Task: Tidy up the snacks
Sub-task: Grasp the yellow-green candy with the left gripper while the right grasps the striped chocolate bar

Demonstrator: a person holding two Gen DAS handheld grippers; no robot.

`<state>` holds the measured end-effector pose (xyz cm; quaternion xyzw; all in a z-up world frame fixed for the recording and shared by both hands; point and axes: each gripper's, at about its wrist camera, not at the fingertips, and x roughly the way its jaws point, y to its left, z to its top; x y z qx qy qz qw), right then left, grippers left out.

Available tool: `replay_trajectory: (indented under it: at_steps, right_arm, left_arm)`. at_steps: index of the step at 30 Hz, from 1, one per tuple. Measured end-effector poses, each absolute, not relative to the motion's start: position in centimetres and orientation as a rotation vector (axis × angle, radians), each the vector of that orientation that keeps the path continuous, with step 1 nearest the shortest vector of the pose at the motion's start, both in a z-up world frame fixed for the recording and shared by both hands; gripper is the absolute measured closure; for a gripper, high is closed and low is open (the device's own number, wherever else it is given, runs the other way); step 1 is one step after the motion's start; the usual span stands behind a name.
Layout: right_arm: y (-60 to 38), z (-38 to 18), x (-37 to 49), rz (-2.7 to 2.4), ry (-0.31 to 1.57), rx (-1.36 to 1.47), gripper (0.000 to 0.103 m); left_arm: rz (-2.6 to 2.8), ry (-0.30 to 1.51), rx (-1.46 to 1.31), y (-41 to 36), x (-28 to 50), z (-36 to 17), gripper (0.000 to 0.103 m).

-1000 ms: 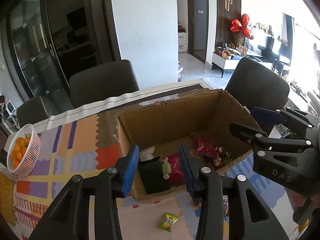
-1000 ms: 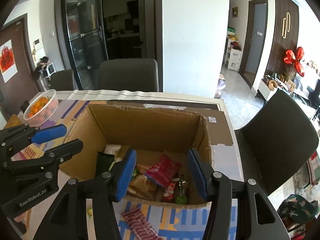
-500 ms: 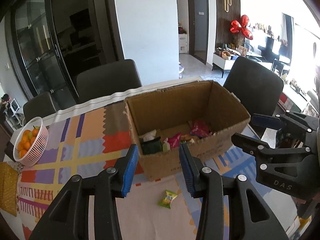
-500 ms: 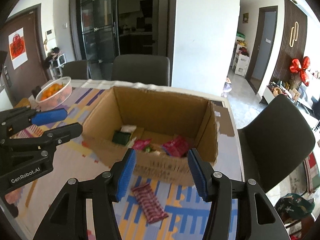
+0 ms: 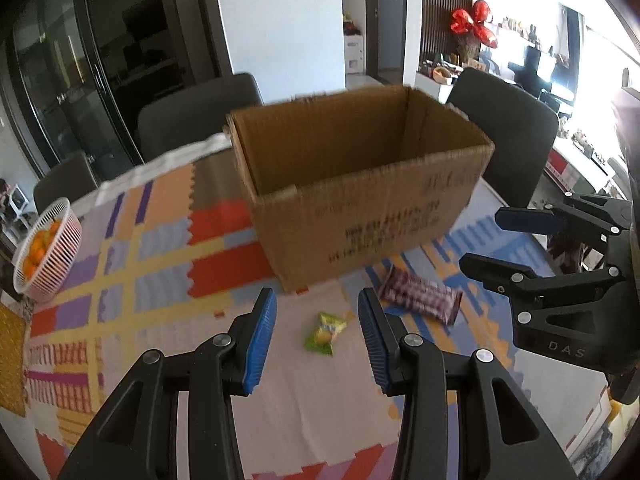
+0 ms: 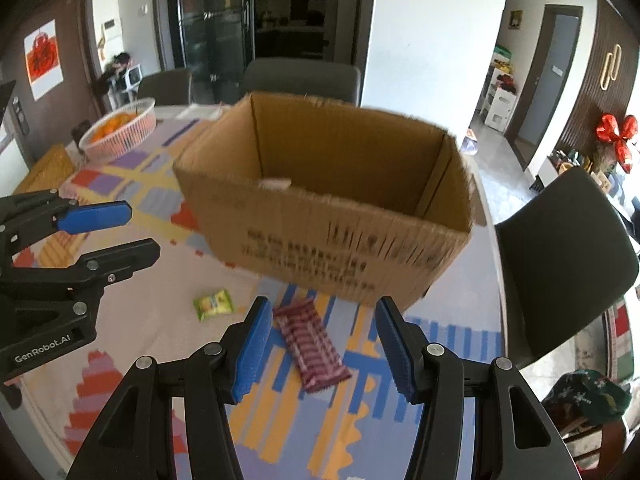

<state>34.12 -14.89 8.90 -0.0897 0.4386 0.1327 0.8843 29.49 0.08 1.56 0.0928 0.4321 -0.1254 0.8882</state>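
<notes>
An open cardboard box [image 5: 360, 200] [image 6: 328, 216] stands on the patterned tablecloth; its near wall hides what lies inside. In front of it lie a small green-yellow snack packet [image 5: 325, 330] [image 6: 213, 305] and a maroon striped snack bar [image 5: 420, 300] [image 6: 310, 344]. My left gripper [image 5: 316, 298] hangs open above the cloth, with the green packet in line between its fingers but below them. My right gripper [image 6: 322, 306] is open over the maroon bar and touches nothing. Each shows in the other's view: the right gripper [image 5: 482, 238] and the left gripper [image 6: 142, 228].
A white basket of oranges [image 5: 44, 248] [image 6: 120, 132] sits at the table's far left. Dark chairs stand behind the table [image 5: 192, 120] and at its right [image 6: 560, 248]. The rounded table edge [image 6: 490, 240] runs close behind the box's right corner.
Both grippers have drawn back from above the box and sunk toward the cloth. The box's contents have dropped out of sight, and the two loose snacks now lie under the fingers.
</notes>
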Motion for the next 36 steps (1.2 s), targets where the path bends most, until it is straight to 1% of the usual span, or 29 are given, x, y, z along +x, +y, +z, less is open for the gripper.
replay_trajectory:
  at_steps: [7,16,19,36]
  right_arm:
    - [-14.1,5.8,33.1,0.308,0.993,-0.216,0.048]
    - [-13.6,1.7,33.5,0.309,1.081,-0.267,0.048]
    - [-13.7,0.7,33.9,0.308,1.090,-0.275,0.043]
    - [-14.7,-2.5,36.2,0.301,1.100,-0.216,0.042]
  left_arm:
    - [-0.283,0.967,0.203,0.1,28.3,-2.0,0.060]
    - [-0.294,1.016,0.235,0.1,29.2,-5.3,0.051]
    - [-0.295,1.035,0.252,0.0,29.7,-6.3,0.051]
    - [-0.280,1.060,0.284,-1.1,33.2,-9.7,0.051]
